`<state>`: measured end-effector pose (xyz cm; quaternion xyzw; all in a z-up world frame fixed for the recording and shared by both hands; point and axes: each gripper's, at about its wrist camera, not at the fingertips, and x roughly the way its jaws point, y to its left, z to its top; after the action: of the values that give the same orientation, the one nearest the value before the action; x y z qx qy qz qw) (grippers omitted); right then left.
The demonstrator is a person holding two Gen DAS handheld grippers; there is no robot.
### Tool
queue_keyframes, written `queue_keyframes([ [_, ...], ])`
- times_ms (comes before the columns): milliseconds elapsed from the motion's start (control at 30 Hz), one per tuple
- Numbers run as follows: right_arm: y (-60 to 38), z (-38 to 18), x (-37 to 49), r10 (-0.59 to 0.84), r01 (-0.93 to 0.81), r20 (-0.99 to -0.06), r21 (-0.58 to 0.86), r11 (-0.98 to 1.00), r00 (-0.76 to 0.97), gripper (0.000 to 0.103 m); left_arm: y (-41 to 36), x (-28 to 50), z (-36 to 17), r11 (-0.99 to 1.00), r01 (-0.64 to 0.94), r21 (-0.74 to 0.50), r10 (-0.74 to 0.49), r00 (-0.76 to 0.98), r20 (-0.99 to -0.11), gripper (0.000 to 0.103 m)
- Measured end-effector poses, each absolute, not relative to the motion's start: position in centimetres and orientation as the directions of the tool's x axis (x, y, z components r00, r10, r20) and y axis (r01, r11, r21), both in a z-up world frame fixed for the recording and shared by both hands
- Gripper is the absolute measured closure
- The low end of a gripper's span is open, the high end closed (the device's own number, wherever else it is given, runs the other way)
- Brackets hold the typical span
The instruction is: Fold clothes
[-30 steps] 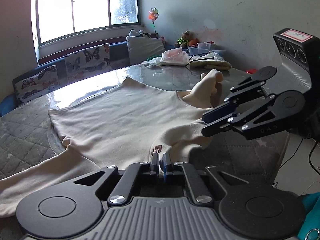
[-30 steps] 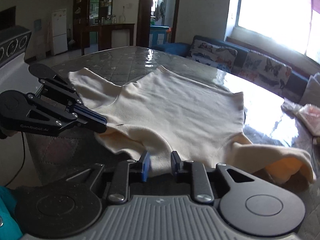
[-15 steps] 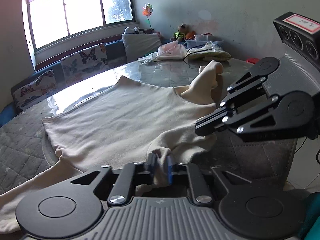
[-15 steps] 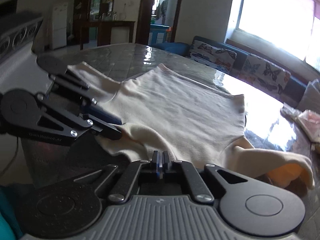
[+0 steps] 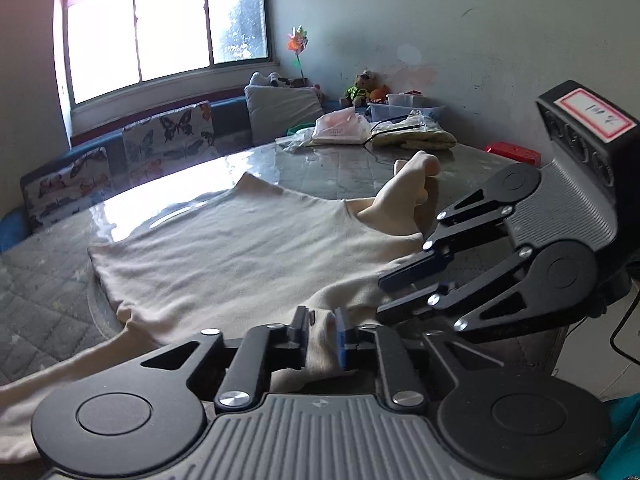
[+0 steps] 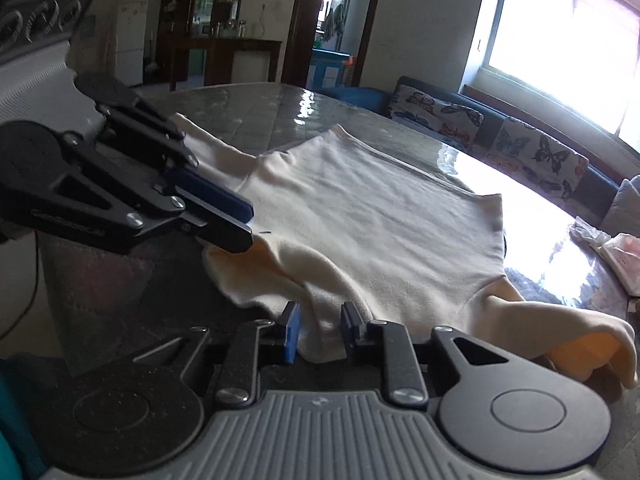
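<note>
A cream long-sleeved top [image 5: 240,256] lies spread on the round table, also in the right wrist view [image 6: 360,216]. My left gripper [image 5: 322,330] is shut on a bunched fold of its near collar edge. My right gripper [image 6: 318,330] stands partly apart with the cream cloth between its pads, just to the right of the left one; it shows in the left wrist view [image 5: 404,292]. The left gripper shows in the right wrist view [image 6: 236,224]. One sleeve [image 5: 408,192] is bunched up at the right; the other sleeve [image 5: 60,380] trails off to the left.
The table [image 5: 328,168] has a glossy glass top over grey quilted cloth. Bags and folded cloth [image 5: 360,132] sit at its far side, with a red box [image 5: 512,151]. A sofa with butterfly cushions [image 5: 160,144] runs under the window.
Both grippers have closed in on the top's near edge and lifted it slightly. The left one went from shut and empty to gripping a fold. The right pads have spread again since half a second ago.
</note>
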<state>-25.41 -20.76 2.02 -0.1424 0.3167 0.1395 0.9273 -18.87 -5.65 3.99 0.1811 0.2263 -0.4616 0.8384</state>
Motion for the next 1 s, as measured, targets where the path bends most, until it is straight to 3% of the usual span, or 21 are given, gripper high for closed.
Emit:
queue_keyframes([
  [200, -20.7, 2.4, -25.3, 0.181, -0.352, -0.616, -0.166, 0.921, 0.767, 0.082, -7.6, -18.7, 2.5, 0.484, 0.857, 0.178, -0.646, 0.487, -0.588, 0.087],
  [367, -20.1, 2.4, -25.0, 0.187, -0.352, -0.595, -0.172, 0.92, 0.782, 0.068, -6.8, -18.2, 3.2, 0.517, 0.847, 0.121, -0.672, 0.489, -0.555, 0.096],
  [533, -19.4, 2.1, -24.3, 0.189, -0.354, -0.582, -0.183, 0.917, 0.791, 0.066, -5.7, -17.6, 4.0, 0.539, 0.84, 0.059, -0.694, 0.483, -0.533, 0.097],
  [633, -19.0, 1.7, -24.4, 0.139, -0.331, -0.571, -0.249, 0.91, 0.809, 0.072, -5.4, -17.5, 4.0, 0.54, 0.841, 0.039, -0.703, 0.476, -0.529, 0.097],
  [700, -19.1, 1.7, -24.6, 0.113, -0.324, -0.571, -0.282, 0.903, 0.813, 0.092, -5.3, -17.5, 4.0, 0.533, 0.845, 0.038, -0.708, 0.47, -0.527, 0.098],
  [767, -19.4, 1.9, -25.1, 0.102, -0.321, -0.575, -0.294, 0.9, 0.812, 0.1, -5.1, -17.6, 4.1, 0.526, 0.85, 0.036, -0.713, 0.464, -0.526, 0.098],
  [1000, -20.2, 1.6, -27.0, 0.123, -0.363, -0.626, -0.271, 0.892, 0.77, 0.1, -5.3, -17.9, 3.8, 0.504, 0.863, 0.034, -0.708, 0.435, -0.556, 0.096],
])
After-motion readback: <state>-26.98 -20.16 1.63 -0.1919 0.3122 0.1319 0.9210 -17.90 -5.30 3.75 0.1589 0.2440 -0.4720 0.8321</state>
